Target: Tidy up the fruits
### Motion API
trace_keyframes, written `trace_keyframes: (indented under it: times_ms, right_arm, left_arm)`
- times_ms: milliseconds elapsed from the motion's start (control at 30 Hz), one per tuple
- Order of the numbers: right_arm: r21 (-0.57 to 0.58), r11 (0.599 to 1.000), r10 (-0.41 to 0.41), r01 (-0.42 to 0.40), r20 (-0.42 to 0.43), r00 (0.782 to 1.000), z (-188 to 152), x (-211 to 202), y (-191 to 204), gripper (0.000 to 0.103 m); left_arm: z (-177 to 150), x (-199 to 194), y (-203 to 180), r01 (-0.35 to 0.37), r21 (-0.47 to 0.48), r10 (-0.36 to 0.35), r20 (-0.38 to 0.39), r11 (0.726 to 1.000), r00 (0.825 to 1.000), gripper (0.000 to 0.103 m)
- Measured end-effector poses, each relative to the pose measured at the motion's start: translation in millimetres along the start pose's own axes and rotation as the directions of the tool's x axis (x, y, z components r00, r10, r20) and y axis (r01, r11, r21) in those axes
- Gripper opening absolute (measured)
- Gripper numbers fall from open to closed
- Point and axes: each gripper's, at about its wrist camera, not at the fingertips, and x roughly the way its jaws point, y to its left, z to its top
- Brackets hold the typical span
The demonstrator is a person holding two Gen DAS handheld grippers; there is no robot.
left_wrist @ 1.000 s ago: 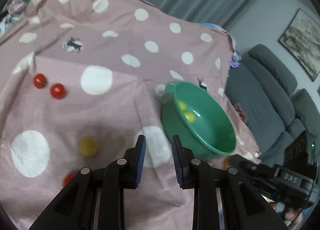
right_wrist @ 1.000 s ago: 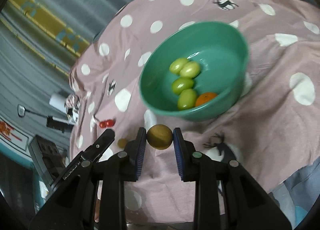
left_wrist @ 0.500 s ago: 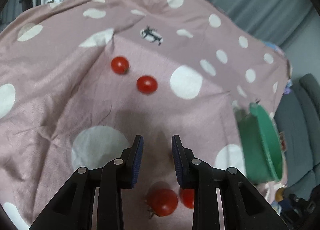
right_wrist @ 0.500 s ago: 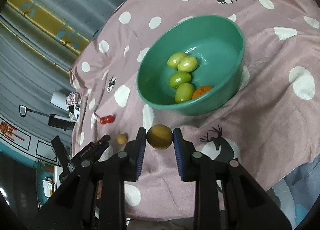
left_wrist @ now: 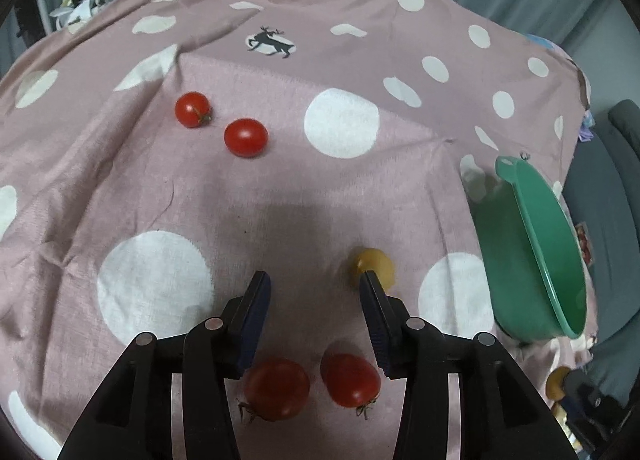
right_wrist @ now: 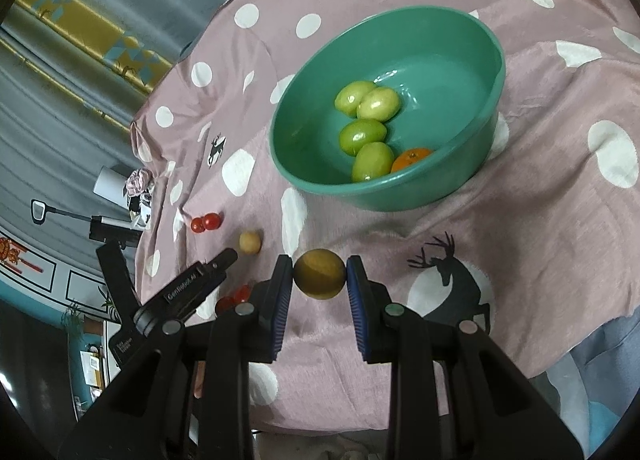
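1. Left gripper (left_wrist: 314, 298) first: its black arms and blue pads have just been opening and now stand spread with nothing pinched, tipped down over the pink polka-dot cloth (left_wrist: 280, 187). A second ago it faced the bowl; now it looks down on loose fruit, so a fresh pick looks to be starting.
2. Right gripper (right_wrist: 319, 278) is pinching a round brownish-yellow fruit (right_wrist: 320, 274) between its pads, just short of the bowl, as it did a second ago. My read: a drop-in is next.
3. Round green plastic bowl (right_wrist: 404, 195) sits on the cloth holding four smooth green fruits (right_wrist: 362, 135) and one small orange citrus (right_wrist: 412, 157).
4. Two large red tomatoes lie on the cloth under the left jaws, one left (left_wrist: 277, 388), one right (left_wrist: 351, 380), nearly touching. Grabbing one cleanly may nudge the other.
5. A small pale yellow fruit (left_wrist: 374, 266) lies just beside the left gripper's right-hand pad.
6. Two small red cherry tomatoes (left_wrist: 246, 137) wait farther off, close together.
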Motion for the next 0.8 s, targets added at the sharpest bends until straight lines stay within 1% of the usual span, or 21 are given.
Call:
trace_keyframes:
  times_ms: [167, 267, 367, 400, 467, 533, 667, 800]
  right_arm:
    - [-0.002, 1.000, -0.004, 0.004, -0.007, 1.000, -0.5, -0.1, -2.3, 0.029]
    - [0.006, 1.000, -0.008, 0.008, -0.012, 1.000, -1.1, 0.4, -5.3, 0.029]
    - [0.008, 1.000, -0.012, 0.012, -0.022, 1.000, -1.3, 2.6, -7.3, 0.029]
    - [0.008, 1.000, -0.014, 0.014, -0.023, 1.000, -0.9, 3.8, -7.6, 0.029]
    - [0.010, 1.000, -0.016, 0.016, -0.026, 1.000, -0.1, 5.8, -7.9, 0.029]
    - [0.011, 1.000, -0.016, 0.016, -0.032, 0.999, 0.4, 7.9, -7.3, 0.029]
    - [0.003, 1.000, -0.014, 0.014, -0.038, 0.999, -1.3, 8.7, -5.0, 0.029]
    - [-0.008, 1.000, -0.022, 0.021, -0.049, 0.999, -3.8, 10.4, -4.3, 0.029]
  left_arm:
    - [2.2, 6.7, -5.4, 0.019, 0.002, -0.019, -0.021, 1.000, 1.000, 0.045]
    - [7.6, 3.6, -4.9, 0.036, -0.040, -0.036, 0.002, 0.999, 0.999, 0.045]
    - [13.0, -1.9, -2.5, 0.085, -0.070, -0.083, 0.026, 0.994, 0.996, 0.045]
    - [14.2, -2.8, -2.5, 0.090, -0.076, -0.088, 0.032, 0.993, 0.996, 0.045]
    - [16.1, -1.7, -5.5, 0.071, -0.068, -0.068, 0.042, 0.995, 0.997, 0.045]
    - [16.1, 3.0, -11.3, 0.050, -0.045, -0.048, 0.030, 0.998, 0.998, 0.045]
    - [14.6, 16.1, -21.8, 0.084, -0.034, -0.085, -0.016, 0.996, 0.996, 0.045]
    - [13.3, 21.2, -28.1, 0.067, -0.005, -0.067, -0.017, 0.998, 0.998, 0.045]
